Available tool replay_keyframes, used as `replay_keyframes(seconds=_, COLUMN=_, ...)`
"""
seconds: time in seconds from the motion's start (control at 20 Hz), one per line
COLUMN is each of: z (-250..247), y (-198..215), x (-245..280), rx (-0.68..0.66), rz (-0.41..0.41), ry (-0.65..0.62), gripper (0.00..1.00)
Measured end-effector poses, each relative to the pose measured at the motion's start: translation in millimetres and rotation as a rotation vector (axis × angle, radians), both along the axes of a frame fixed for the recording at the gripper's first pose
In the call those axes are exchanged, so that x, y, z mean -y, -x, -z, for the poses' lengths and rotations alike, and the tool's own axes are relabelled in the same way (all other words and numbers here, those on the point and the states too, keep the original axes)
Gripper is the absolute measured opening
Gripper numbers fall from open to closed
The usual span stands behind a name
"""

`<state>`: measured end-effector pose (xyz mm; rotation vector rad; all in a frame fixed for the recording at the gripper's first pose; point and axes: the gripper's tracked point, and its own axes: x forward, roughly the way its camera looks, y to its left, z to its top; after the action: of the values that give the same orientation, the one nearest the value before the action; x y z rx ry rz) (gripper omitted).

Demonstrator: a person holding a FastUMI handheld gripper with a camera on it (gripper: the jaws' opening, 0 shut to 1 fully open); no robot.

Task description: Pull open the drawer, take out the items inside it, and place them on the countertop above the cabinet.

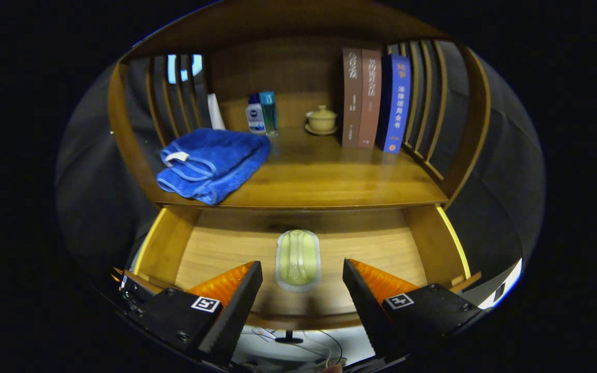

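The drawer (298,248) already stands pulled out beneath the bench (329,181), and a single pale green packet in a clear wrapper (298,259) lies flat on its wooden floor, lengthwise toward the back and roughly centred between the side walls. The tool (302,277) hangs above the drawer's front edge with its fingers spread wide and holding nothing; the packet sits just ahead of the gap between them. The step in hand looks like the pick, and doing it well probably means lowering straight down so the fingers straddle the packet's narrow width, one to each long side, rather than its length. The wrapper looks soft and slippery, so a low, centred pinch on the bulge should hold better than a nip at the flat sealed rim. The lift needs to clear the drawer front and the lip of the bench overhead. On the bench, the open wood between the folded blue towel (210,163) and the books (376,98) seems the safest landing, well short of the small bottles (261,114) and the lidded cup (322,120).
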<state>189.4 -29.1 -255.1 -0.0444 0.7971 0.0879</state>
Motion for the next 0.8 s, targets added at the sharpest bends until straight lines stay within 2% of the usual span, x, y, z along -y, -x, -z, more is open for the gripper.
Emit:
replay_keyframes(seconds=0.2, z=47.1, y=-21.6, x=-10.1, rx=-0.136, rz=-0.027, ry=0.032, gripper=0.97)
replay_keyframes(seconds=0.4, z=73.7, y=-30.3, x=-15.2, rx=-0.212, rz=-0.012, ry=0.034, gripper=0.9)
replay_keyframes(seconds=0.5, z=84.2, y=-35.4, x=-9.7, rx=-0.227, rz=0.002, ry=0.065, gripper=0.74)
replay_keyframes(seconds=0.7, z=85.8, y=-40.1, x=-9.6, rx=-0.234, rz=0.036, ry=0.03, gripper=0.41)
replay_keyframes(seconds=0.75, z=87.0, y=-36.0, x=-9.8, rx=-0.245, rz=0.035, ry=0.022, gripper=0.21)
replay_keyframes(seconds=0.8, z=88.5, y=-37.1, x=-10.2, rx=-0.244, rz=0.033, ry=0.02, gripper=0.21)
